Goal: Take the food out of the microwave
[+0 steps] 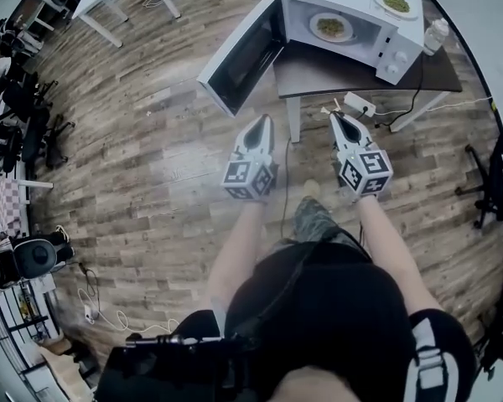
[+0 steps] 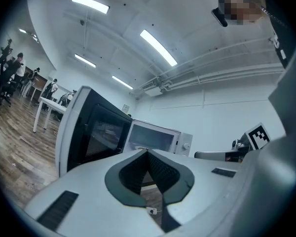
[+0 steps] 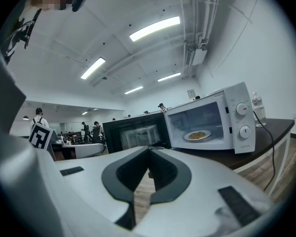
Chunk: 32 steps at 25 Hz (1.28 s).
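Inside the open microwave (image 1: 400, 50), the plate of food (image 1: 330, 27) sits untouched; left tool (image 1: 262, 122) and right tool (image 1: 339, 120) pressed together, empty, well short.

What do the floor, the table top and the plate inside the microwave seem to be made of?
Floor: wood-look planks, matt, visible grain.
Table top: dark brown laminate or wood, smooth.
Plate: probably white glazed ceramic, smooth rim; could be plastic.
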{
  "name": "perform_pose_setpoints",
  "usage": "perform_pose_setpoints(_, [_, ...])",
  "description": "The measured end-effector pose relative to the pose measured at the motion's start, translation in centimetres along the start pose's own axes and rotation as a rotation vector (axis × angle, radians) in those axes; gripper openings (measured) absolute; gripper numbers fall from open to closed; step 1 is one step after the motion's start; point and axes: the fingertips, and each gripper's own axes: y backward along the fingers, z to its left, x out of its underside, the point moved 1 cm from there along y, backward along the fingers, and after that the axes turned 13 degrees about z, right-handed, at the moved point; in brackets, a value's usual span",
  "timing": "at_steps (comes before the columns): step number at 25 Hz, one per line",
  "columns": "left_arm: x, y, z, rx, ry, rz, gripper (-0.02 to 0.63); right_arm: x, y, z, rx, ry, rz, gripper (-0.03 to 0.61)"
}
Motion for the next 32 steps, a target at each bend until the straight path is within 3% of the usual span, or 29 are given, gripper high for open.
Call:
perform_pose_setpoints(20, [-3.1, -16.6, 0.8, 0.077, -0.053, 0.077, 0.009, -3.2, -9.8, -12.5, 0.040, -0.053, 0.063, 0.002])
perform_pose_setpoints(32, [-2.9, -20.8, 0.6, 0.125, -0.064, 0.110, 0.009, -2.5, -13.5, -14.9, 0.045, -0.096, 0.098, 0.002])
